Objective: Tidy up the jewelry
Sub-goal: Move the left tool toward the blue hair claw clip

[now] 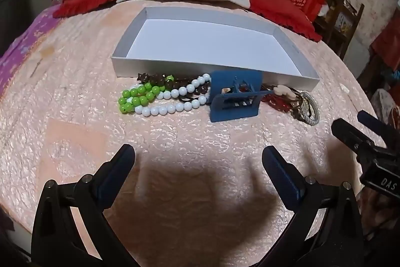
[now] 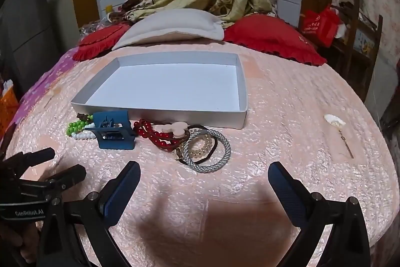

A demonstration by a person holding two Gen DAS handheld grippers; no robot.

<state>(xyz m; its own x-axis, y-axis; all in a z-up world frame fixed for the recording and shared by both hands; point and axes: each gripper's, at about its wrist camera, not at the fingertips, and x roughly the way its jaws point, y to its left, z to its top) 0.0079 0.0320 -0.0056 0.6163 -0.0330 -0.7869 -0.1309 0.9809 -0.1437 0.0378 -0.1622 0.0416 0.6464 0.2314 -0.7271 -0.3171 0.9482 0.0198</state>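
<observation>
A shallow white box (image 1: 125,41) (image 2: 243,81) lies on the pink bedspread with nothing in it. Along its near wall lies a heap of jewelry: green beads (image 1: 136,96) (image 2: 77,126), white beads (image 1: 172,108), a blue hair claw (image 1: 235,99) (image 2: 113,131), red beads (image 2: 152,133) and a silver rope bangle (image 2: 212,167) (image 1: 311,111). My left gripper (image 1: 198,157) is open, hovering short of the beads. My right gripper (image 2: 203,173) is open too, just short of the bangle. Nothing is between either pair of fingers.
A shell-topped hair pin (image 2: 337,129) lies alone at the right of the bed. Red cushions (image 2: 270,39) and a beige pillow (image 2: 172,26) line the far end. Each gripper shows at the edge of the other's view.
</observation>
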